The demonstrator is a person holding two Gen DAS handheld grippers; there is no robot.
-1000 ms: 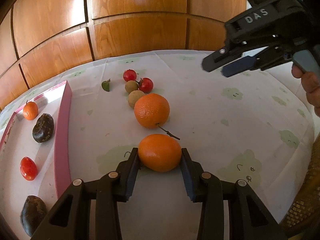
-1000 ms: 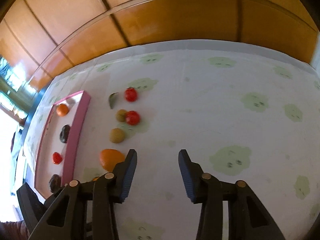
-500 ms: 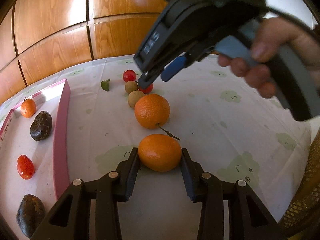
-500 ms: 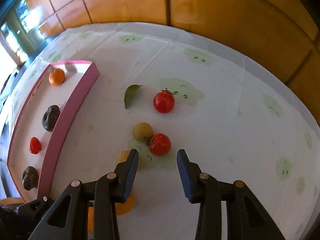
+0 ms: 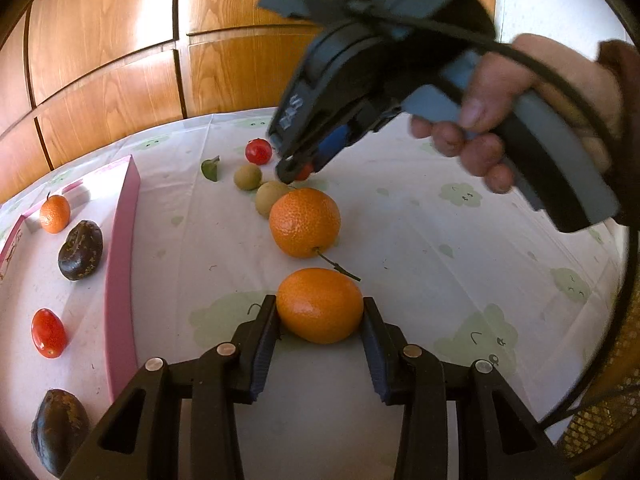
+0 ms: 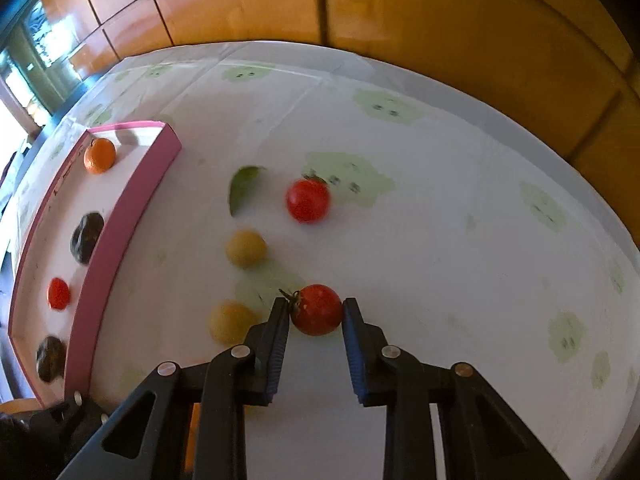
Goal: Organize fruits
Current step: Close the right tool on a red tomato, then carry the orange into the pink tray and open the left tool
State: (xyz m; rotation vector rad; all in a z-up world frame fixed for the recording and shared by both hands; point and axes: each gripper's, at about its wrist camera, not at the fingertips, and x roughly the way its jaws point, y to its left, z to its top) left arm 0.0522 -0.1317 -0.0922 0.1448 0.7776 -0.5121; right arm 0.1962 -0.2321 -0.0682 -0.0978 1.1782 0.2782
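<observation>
My left gripper is shut on an orange that rests on the tablecloth. A second orange with a stem lies just beyond it. My right gripper has come down around a red cherry tomato, with the jaws touching both its sides. In the left wrist view the right gripper reaches down over that tomato. Another red tomato, two yellow-brown round fruits and a green leaf lie nearby.
A pink-walled tray stands at the left, holding a small orange, two dark fruits and a red tomato. The tray also shows in the right wrist view. Wooden panels rise behind the table.
My right gripper has swung in from the right, dropped to the table and closed onto the nearer cherry tomato. My left gripper has stayed still, holding the orange.
</observation>
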